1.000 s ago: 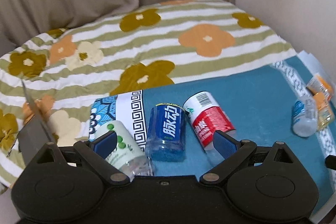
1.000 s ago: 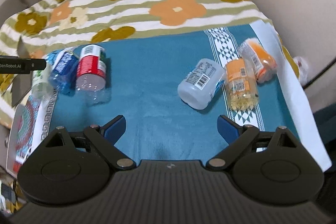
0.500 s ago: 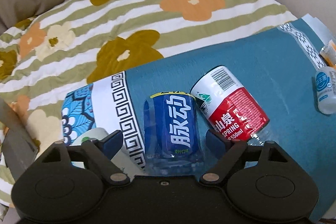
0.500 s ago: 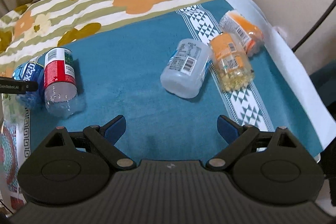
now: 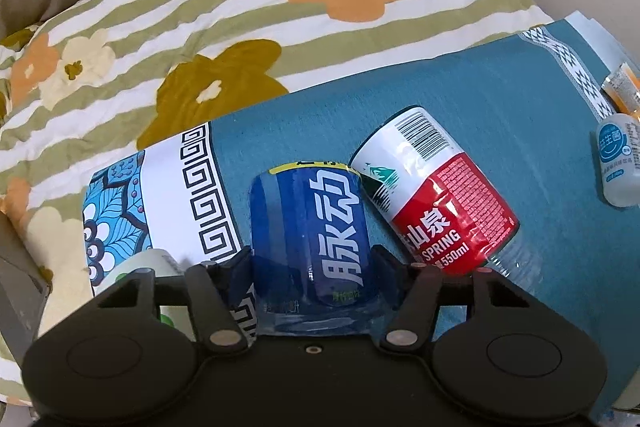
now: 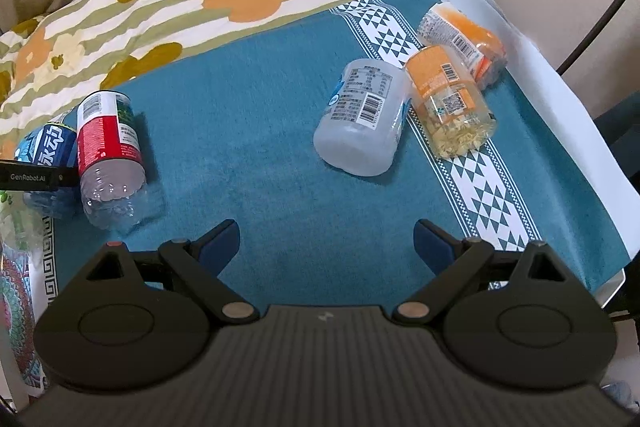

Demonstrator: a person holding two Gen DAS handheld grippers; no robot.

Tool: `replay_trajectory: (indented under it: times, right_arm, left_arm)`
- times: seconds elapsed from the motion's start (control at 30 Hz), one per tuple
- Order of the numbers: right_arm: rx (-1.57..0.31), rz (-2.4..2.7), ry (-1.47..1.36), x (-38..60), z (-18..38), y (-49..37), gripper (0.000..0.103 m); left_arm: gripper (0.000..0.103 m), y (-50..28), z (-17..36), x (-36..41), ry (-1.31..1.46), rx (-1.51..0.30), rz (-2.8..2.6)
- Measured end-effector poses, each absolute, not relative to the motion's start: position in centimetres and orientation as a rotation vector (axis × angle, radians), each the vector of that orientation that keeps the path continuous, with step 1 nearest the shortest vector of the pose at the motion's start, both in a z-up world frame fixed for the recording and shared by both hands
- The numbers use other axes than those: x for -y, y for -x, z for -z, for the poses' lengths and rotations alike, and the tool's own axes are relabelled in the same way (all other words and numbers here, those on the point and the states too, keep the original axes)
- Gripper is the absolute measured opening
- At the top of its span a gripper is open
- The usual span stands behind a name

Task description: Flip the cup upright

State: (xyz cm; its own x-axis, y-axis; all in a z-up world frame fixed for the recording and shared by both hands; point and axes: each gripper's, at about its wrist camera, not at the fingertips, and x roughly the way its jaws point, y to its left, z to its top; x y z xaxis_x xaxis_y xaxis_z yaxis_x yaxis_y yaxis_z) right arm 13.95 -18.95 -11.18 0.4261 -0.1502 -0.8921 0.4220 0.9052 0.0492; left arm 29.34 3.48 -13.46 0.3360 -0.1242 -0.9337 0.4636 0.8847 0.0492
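Several cut-bottle cups lie on their sides on a teal mat (image 5: 460,99). My left gripper (image 5: 312,259) has its fingers closed against both sides of the blue-labelled cup (image 5: 312,227), which lies between them on the mat. A red-and-white cup (image 5: 436,195) lies touching its right side. In the right wrist view the blue cup (image 6: 48,151) and red cup (image 6: 108,155) are at the far left. My right gripper (image 6: 326,241) is open and empty above the mat, short of a clear white-labelled cup (image 6: 364,119).
A green-dotted cup (image 5: 148,263) lies left of my left gripper, mostly hidden. Two orange-labelled cups (image 6: 452,103) (image 6: 464,35) lie by the white-labelled one. A flowered striped blanket (image 5: 240,7) covers the far side. The mat's right edge (image 6: 580,147) drops off.
My left gripper moved forward around the blue cup and its fingers closed onto it. My right gripper moved toward the clear and orange cups, still open.
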Motion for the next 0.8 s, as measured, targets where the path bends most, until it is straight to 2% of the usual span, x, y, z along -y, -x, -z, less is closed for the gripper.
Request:
replay_trajectory:
  times: [0.43, 0.8]
  right_arm:
    - [-1.046, 0.309, -0.264, 19.2, 10.0, -14.0, 0.103]
    - [-0.996, 0.193, -0.204, 21.7, 7.5, -12.4, 0.103]
  left_arm:
    - [0.065, -27.9, 10.1, -3.8, -0.273, -1.102, 0.341]
    - [0.065, -21.9, 5.4, -2.3, -0.173, -1.035, 0.265]
